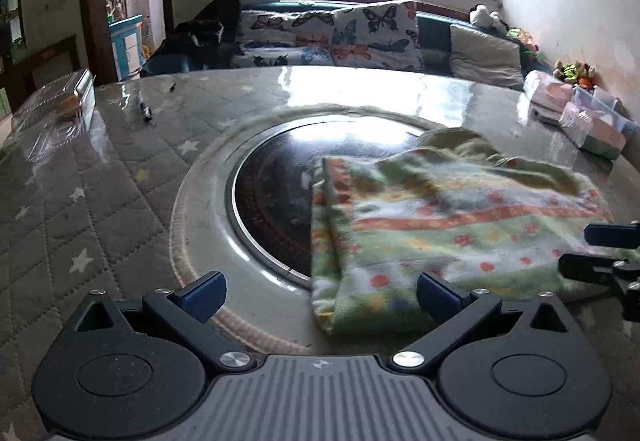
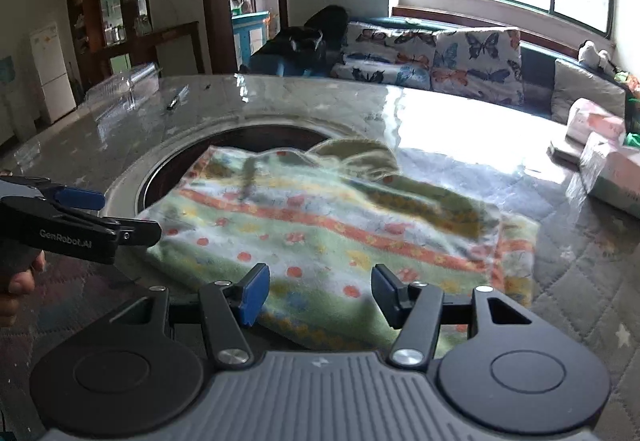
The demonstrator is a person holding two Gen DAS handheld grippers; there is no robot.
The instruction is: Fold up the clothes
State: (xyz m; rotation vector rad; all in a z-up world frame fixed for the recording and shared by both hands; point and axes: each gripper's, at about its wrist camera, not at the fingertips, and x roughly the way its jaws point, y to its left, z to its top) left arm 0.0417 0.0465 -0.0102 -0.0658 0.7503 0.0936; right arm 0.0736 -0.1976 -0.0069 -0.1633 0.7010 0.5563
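A clear plastic box (image 1: 60, 109) sits at the table's (image 1: 120, 177) far left edge, its contents too blurred to make out. The folded patterned garment (image 1: 448, 233) lies right of the table's middle, overlapping the dark round inset (image 1: 276, 197). The left gripper (image 1: 320, 291) hangs wide open at its near left corner, holding nothing. The right gripper (image 2: 318, 295) hovers half open over its near edge, empty.

Quilted star-print table (image 1: 100, 201): folded fleece garment (image 1: 440, 225), pen (image 1: 144, 109), boxes (image 1: 592, 121).

Lettering "GenRobot.AI", white on black: side of the left gripper (image 2: 100, 211). Other print, apparently none legible.
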